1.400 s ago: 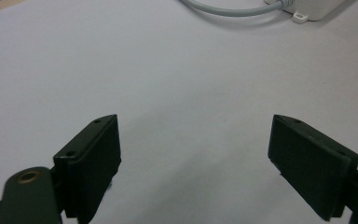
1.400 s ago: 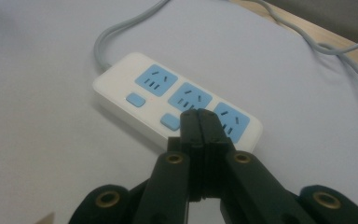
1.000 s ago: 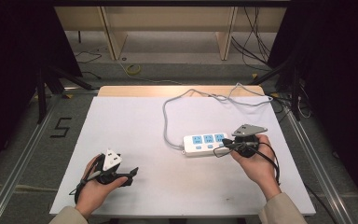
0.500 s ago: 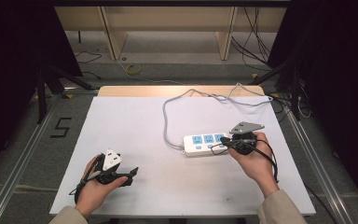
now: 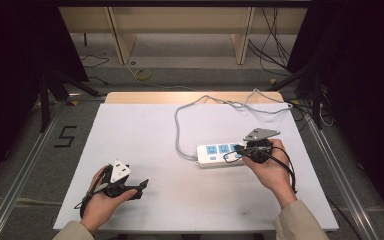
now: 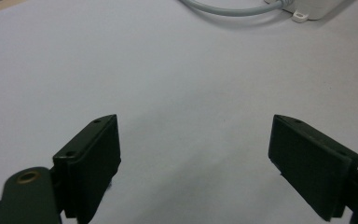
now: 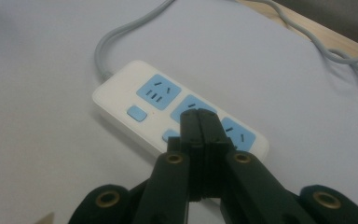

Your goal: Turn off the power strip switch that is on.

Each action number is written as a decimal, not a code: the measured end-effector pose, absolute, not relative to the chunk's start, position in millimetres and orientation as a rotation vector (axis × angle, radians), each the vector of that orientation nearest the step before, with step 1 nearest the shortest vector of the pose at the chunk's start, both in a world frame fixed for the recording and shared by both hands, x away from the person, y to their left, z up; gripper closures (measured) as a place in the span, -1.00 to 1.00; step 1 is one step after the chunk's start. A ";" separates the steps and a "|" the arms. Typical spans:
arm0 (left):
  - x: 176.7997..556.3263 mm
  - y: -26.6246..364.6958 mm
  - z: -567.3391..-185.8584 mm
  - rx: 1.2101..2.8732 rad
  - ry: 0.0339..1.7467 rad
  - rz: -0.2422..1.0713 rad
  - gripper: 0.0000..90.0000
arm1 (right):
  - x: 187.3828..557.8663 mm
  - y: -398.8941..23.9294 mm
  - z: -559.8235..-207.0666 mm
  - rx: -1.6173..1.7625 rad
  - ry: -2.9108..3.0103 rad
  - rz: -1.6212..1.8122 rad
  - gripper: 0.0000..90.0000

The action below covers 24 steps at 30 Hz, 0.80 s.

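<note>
White plastic power strip w/ blue sockets lies 9-to-3 o'clock, grey cord exiting at 9; right gripper jaws pressed together over it; left gripper jaws spread wide.

Left tool: black frame, two flat rectangular black jaws with small screw holes, brass-coloured pivot rivet, white angular block on top.
Right tool: black linkage arms with brass-coloured rivets at the joints, narrow black jaws, grey three-cornered plate on top.
Cables: thin black cable trailing from each tool, looping by the hand.
Sleeves: beige fabric at both forearms.
</note>
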<state>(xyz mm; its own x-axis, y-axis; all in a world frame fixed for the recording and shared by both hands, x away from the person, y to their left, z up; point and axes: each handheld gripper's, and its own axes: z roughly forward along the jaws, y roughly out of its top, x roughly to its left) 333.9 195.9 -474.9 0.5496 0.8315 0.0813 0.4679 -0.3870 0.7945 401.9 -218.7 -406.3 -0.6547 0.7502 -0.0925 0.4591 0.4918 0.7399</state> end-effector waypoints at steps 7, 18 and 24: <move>333.8 195.8 -474.9 2.040 1.043 0.622 -0.63 | 404.3 -217.1 -405.9 1.002 2.341 0.979 1.00; 333.9 195.8 -474.9 2.041 1.040 0.621 -0.63 | 408.3 -214.8 -406.5 1.006 2.352 0.970 1.00; 333.9 195.7 -475.0 2.042 1.040 0.620 -0.62 | 409.9 -213.1 -405.7 1.005 2.356 0.970 1.00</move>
<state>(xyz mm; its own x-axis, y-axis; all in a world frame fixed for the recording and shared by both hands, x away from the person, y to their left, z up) 333.9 195.7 -475.0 0.5529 0.8292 0.0820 0.4665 -0.3896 0.7941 409.9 -213.1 -405.7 -0.6616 0.7448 -0.0872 0.4674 0.5006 0.7286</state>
